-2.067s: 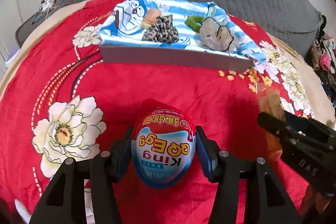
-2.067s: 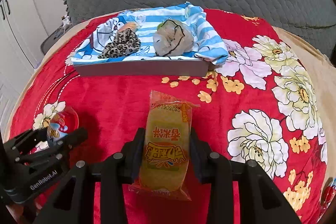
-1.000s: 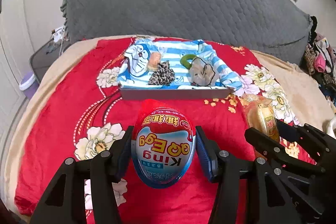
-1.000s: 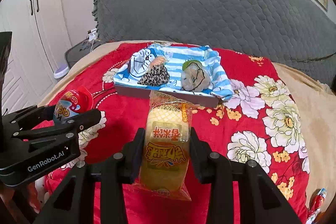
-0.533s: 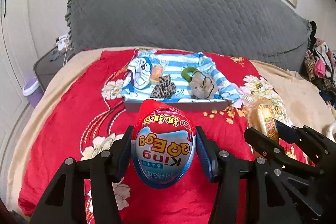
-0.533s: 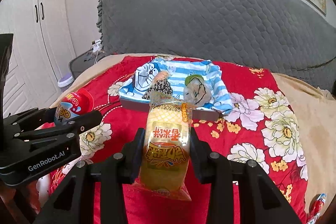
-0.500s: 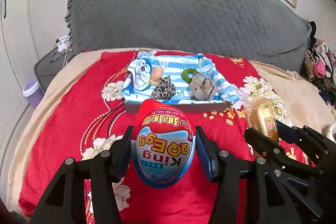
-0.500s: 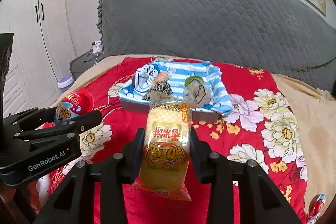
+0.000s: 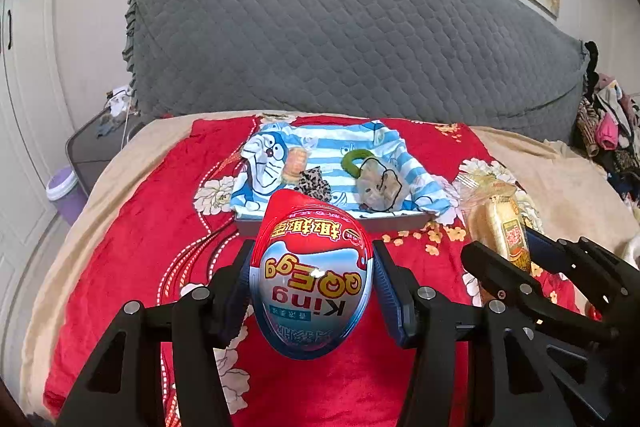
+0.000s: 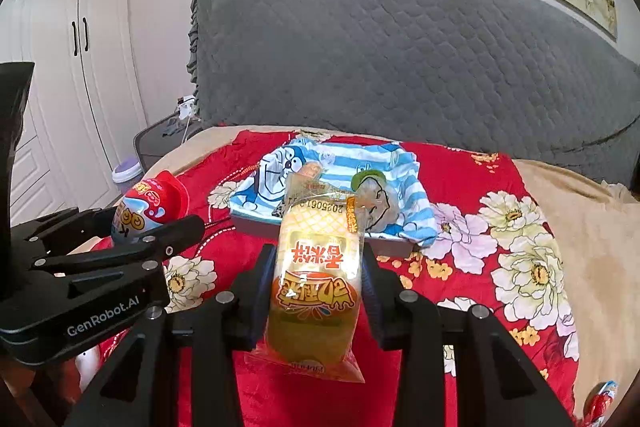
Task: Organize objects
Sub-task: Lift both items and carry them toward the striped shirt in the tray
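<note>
The left tool (image 9: 312,279) is clamped on the toy egg (image 9: 312,279), jaws about half open, pads pressing both sides of the shell. The right tool (image 10: 318,287) is closed narrower on the wrapped cake (image 10: 316,275), squeezing the packet at mid-length. Compared with a second ago, both loads sit higher above the red blanket (image 9: 132,255); more of the grey headboard (image 9: 340,39) and the wall pictures now fills each view. Judgement: both pickups are complete and the carry toward the tray (image 9: 404,223) is under way.

The tray lies far centre on the bed, lined with striped cartoon cloth and already containing a leopard-print item (image 9: 314,183) and a grey pouch (image 9: 378,187).

The left view alone shows the green ring (image 9: 354,159) clearly. The right view alone shows the wardrobe doors (image 10: 80,39) at far left and a second red egg (image 10: 600,399) at the near right edge.
</note>
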